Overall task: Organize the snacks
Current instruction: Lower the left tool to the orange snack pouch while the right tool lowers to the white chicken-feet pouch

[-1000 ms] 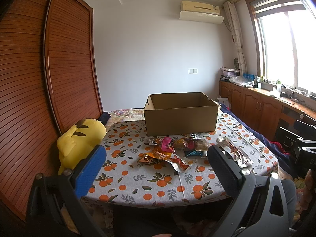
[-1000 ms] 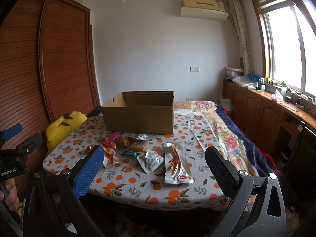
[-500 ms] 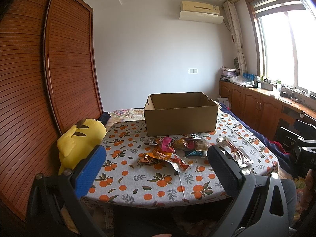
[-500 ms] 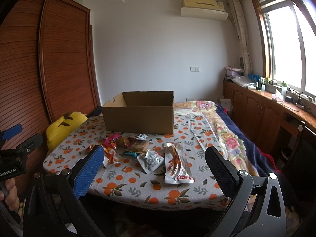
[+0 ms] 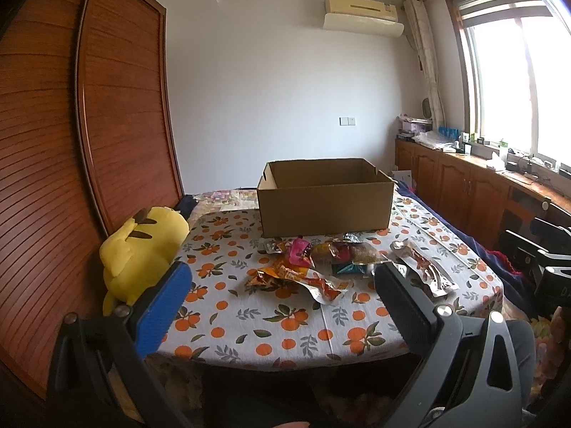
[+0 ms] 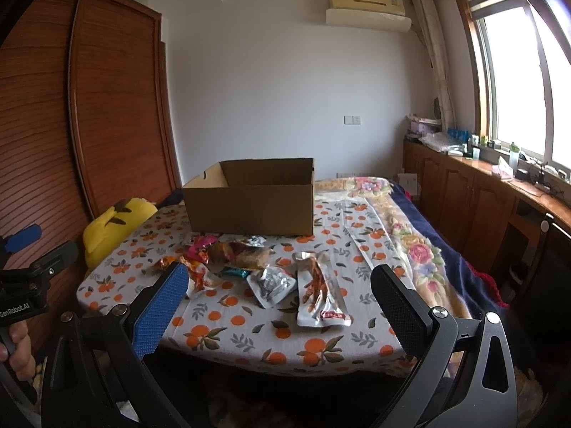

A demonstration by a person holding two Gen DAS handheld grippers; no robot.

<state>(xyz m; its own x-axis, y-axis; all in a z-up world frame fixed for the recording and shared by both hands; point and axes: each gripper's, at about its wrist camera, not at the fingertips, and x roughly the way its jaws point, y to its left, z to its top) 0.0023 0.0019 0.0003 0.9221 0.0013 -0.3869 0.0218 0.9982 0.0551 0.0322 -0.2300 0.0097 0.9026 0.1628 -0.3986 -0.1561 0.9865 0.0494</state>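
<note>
An open cardboard box [image 5: 324, 196] stands at the far side of the table [image 5: 271, 328]; it also shows in the right wrist view [image 6: 249, 203]. Several snack packets [image 5: 321, 260] lie in a loose pile in front of it. In the right wrist view a long clear packet with red contents [image 6: 319, 294] and a silver packet [image 6: 273, 285] lie nearest. My left gripper [image 5: 282, 299] is open and empty, short of the table's near edge. My right gripper [image 6: 278, 303] is open and empty, also short of the near edge.
A yellow plush toy [image 5: 142, 249] sits at the table's left edge against a wooden wardrobe [image 5: 71, 178]. A bed with a flowered blanket [image 6: 414, 242] lies to the right. Wooden cabinets [image 6: 481, 196] run under the window.
</note>
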